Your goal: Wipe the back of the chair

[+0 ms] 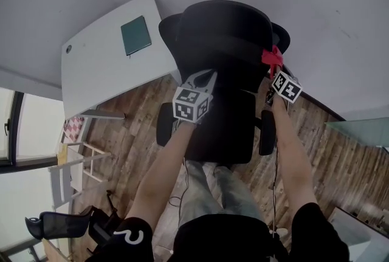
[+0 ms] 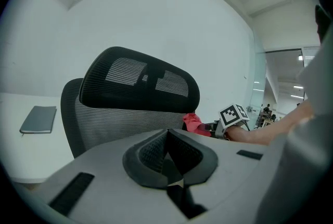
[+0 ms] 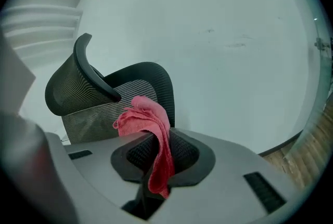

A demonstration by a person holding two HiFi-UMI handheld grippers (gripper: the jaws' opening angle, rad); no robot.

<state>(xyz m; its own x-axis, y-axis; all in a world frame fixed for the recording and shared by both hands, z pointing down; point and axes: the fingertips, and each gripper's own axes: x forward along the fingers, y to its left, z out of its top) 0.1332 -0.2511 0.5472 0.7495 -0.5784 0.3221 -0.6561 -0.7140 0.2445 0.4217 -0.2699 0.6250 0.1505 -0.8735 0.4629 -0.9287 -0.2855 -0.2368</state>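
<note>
left gripper, grey plastic, two-jaw, black ribbed pads: jaws pressed together, nothing between them; black-and-white marker cube on its back. left forearm: bare, stretched forward from the body. right gripper, same make: jaws closed on a pink-red terry cloth, one fold hanging below the pads, the rest bunched above them. right forearm: bare, stretched forward, roughly alongside the left. short black sleeves on both upper arms. grippers near level, apart.

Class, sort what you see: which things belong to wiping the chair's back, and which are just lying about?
Job: black mesh office chair; red cloth, clamped in the right gripper.
Lying about: dark green notebook; white table beneath it.
</note>
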